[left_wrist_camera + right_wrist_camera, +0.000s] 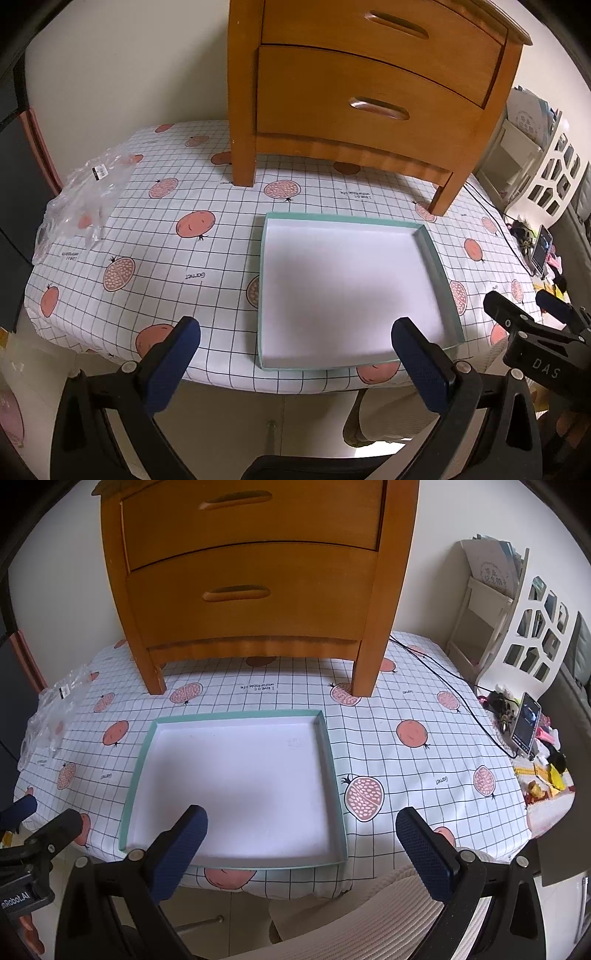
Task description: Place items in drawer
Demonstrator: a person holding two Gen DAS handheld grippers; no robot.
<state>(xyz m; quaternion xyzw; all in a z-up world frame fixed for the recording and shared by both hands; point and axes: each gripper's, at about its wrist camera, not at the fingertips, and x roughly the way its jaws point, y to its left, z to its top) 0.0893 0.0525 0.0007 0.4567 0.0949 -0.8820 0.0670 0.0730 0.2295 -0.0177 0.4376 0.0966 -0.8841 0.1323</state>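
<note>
A wooden nightstand (369, 81) (251, 572) with two shut drawers stands at the back of the table. Each drawer has a carved handle; the lower handle (379, 108) (236, 593) faces me. In front of it lies a shallow teal-rimmed tray (439, 273) (328, 760) with a white, bare inside. My left gripper (295, 354) hovers open over the table's near edge, at the tray's front left. My right gripper (301, 843) is open too, over the tray's front edge, with nothing between its fingers. The right gripper (532, 314) also shows at the right edge of the left wrist view.
A crumpled clear plastic bag (81, 199) (55, 709) lies at the table's left edge. A black cable (454, 698) runs along the right side toward a propped phone (526, 727) amid small clutter. A white rack (491, 602) stands at the right. The pomegranate-print cloth (184, 258) covers the table.
</note>
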